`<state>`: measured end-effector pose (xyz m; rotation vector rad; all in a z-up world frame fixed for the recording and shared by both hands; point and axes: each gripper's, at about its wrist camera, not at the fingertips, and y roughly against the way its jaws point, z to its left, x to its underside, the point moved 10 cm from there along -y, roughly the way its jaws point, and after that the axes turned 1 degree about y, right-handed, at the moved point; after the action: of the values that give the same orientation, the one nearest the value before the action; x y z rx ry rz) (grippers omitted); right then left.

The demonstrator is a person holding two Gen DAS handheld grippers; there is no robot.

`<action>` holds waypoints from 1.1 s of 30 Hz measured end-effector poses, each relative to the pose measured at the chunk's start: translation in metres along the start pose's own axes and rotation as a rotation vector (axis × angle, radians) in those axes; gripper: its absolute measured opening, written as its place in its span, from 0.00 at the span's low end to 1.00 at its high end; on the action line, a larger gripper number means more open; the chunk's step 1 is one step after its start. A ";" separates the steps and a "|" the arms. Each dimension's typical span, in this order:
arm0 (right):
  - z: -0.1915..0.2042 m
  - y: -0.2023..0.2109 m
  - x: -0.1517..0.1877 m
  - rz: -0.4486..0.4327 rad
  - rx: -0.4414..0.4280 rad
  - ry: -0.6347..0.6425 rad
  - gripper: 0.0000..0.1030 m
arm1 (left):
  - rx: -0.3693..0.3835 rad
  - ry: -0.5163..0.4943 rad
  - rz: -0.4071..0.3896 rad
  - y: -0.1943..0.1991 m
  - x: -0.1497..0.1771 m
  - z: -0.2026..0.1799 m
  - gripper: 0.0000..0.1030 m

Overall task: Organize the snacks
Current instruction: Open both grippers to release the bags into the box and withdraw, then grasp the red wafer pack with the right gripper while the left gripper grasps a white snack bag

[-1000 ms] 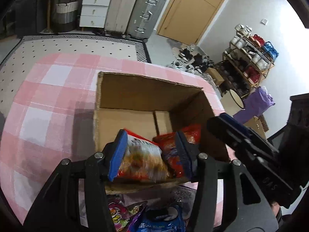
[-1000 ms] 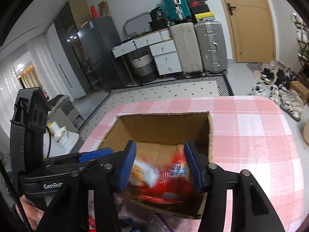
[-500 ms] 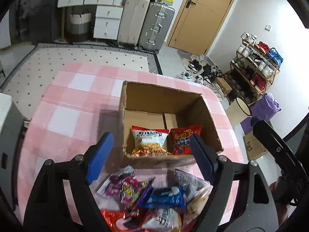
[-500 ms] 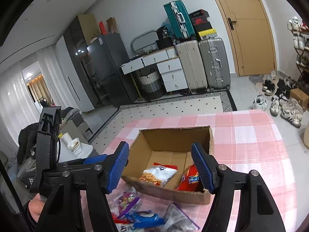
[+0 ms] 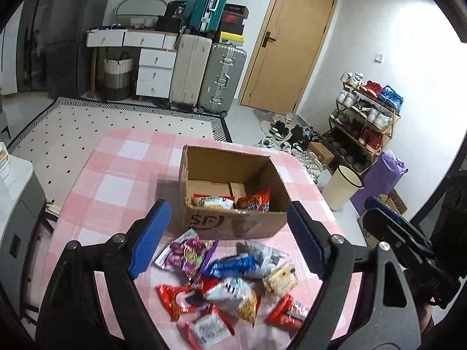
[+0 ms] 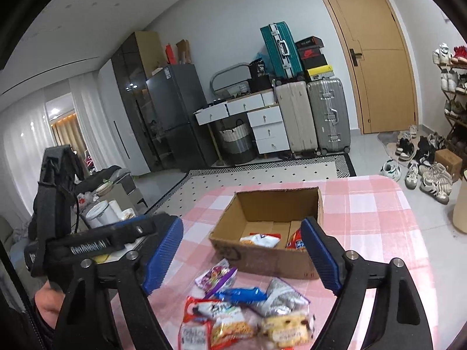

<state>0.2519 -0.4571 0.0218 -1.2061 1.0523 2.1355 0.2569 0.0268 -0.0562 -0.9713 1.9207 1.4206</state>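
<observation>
1. Two packets lie in my cardboard box (image 5: 233,221) on the pink checked tablecloth (image 5: 116,186): a white-and-red chip bag (image 5: 213,201) on the left and a red packet (image 5: 253,202) on the right. From the left wrist, the near wall hides their lower halves.
2. Left gripper (image 5: 229,242): fingers spread wide, holding nothing, raised over the loose pile in front of the box.
3. Right gripper (image 6: 248,258): fingers likewise released and empty, above the same pile. Its right pad (image 6: 319,258) covers part of the red packet.
4. Loose snacks on the cloth, just short of the box: a purple candy bag (image 5: 186,255), a blue packet (image 5: 233,265), a silver pouch (image 6: 277,299), a cream biscuit pack (image 5: 279,280), and several red wrappers (image 5: 182,297).
5. Print on most wrappers is blurred; I cannot read any brand.
6. Nearest packets are cut off by the lower frame edge and the gripper arms, so I cannot count the pile.
</observation>
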 end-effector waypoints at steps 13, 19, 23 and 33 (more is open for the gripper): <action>0.023 0.063 0.037 -0.019 0.003 0.005 0.93 | -0.015 -0.055 0.010 0.073 0.062 -0.007 0.84; 0.037 0.074 0.045 -0.018 -0.004 0.020 0.95 | 0.010 -0.043 -0.009 0.099 0.079 -0.009 0.99; 0.038 0.077 0.054 -0.004 -0.001 0.007 0.97 | -0.022 -0.069 -0.015 0.106 0.088 -0.012 0.99; 0.033 0.073 0.080 0.045 0.001 0.002 0.97 | -0.058 -0.099 0.029 0.093 0.111 -0.013 0.99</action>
<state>0.1444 -0.4720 -0.0081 -1.1944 1.0913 2.1679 0.1160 0.0066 -0.0876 -0.8860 1.8379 1.5202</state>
